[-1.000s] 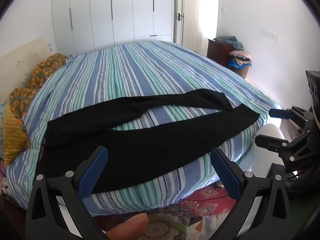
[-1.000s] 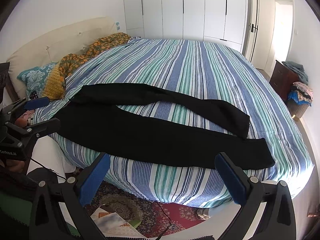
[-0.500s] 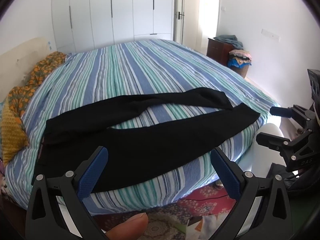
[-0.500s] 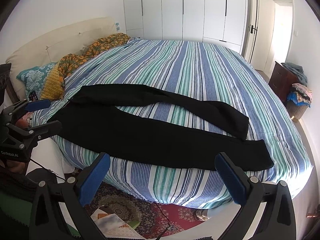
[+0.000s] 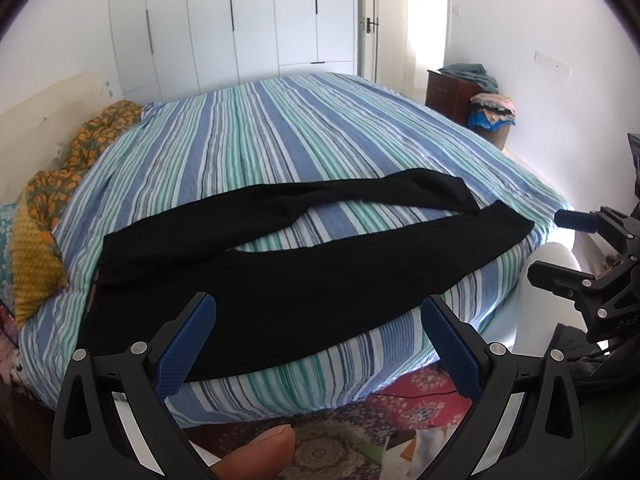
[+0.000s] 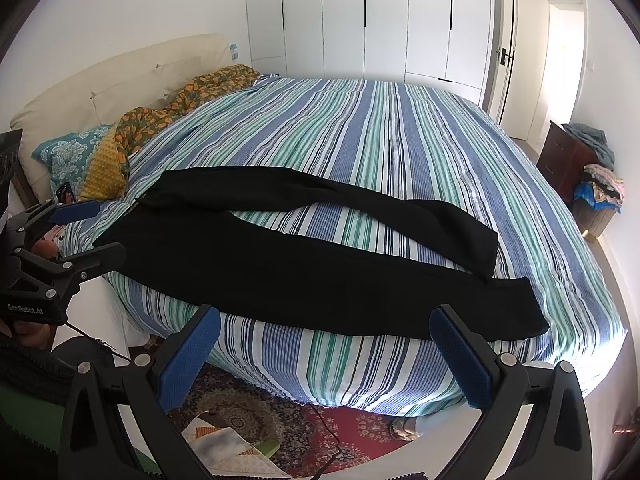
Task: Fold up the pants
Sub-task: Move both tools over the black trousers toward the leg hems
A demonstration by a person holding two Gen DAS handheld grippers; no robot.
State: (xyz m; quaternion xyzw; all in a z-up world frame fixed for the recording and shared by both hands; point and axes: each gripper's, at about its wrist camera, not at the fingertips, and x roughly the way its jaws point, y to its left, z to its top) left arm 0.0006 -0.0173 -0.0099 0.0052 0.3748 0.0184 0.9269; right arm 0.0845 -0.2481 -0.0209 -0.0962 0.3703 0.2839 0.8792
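Observation:
Black pants (image 5: 288,280) (image 6: 304,264) lie spread flat along the near edge of a striped bed (image 5: 304,140) (image 6: 380,140), waist to the left, the two legs apart and running right. My left gripper (image 5: 318,304) is open in front of the waist end, short of the bed edge, with nothing between its blue pads. My right gripper (image 6: 325,316) is open too, held before the leg ends, empty. Each gripper shows at the edge of the other's view: the right gripper (image 5: 556,244) and the left gripper (image 6: 96,230).
Pillows and an orange floral blanket (image 6: 168,120) lie by the headboard at left. A dark cabinet (image 6: 564,160) with piled clothes stands at right by the doorway. A patterned red rug (image 6: 320,432) with papers lies below the bed edge. White wardrobes (image 6: 384,20) line the far wall.
Both grippers have drifted slightly, so the bed and pants sit a little differently in view. The pants have not moved and both grippers stay open.

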